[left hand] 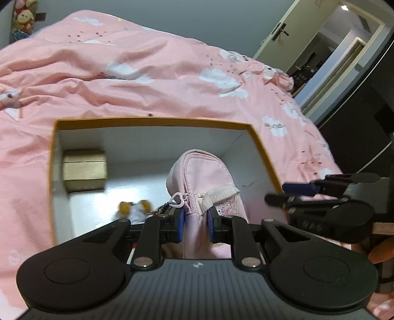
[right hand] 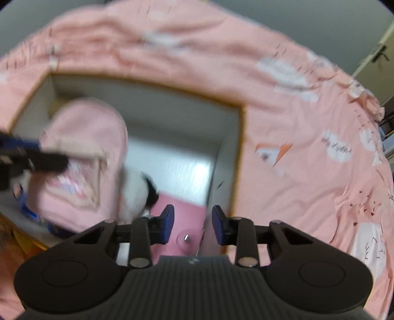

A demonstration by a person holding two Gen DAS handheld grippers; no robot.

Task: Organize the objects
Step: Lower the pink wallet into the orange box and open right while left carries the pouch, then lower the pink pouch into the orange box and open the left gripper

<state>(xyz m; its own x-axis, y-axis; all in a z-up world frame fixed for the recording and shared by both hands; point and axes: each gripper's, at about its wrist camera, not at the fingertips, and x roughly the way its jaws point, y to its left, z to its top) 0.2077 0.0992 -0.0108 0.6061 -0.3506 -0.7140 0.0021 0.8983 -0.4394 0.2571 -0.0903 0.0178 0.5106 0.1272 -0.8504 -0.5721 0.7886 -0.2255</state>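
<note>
A white box with an orange rim [left hand: 152,121] lies open on the bed. My left gripper [left hand: 196,227] is shut on a pink zip pouch [left hand: 204,177] and holds it upright inside the box. In the blurred right wrist view the pouch [right hand: 86,137] fills the box's left part, with the left gripper [right hand: 46,152] reaching in from the left. My right gripper [right hand: 193,224] stands open, nothing between its pads, above a flat pink item [right hand: 182,214] in the box's near right corner. From the left wrist view the right gripper [left hand: 278,194] pokes in over the box's right wall.
Inside the box are a small gold box [left hand: 85,169], an orange and white plush toy [left hand: 135,209] and a black and white soft thing [right hand: 140,187]. A rumpled pink duvet [left hand: 147,73] surrounds the box. An open door [left hand: 283,29] is far right; dolls [left hand: 23,17] sit far left.
</note>
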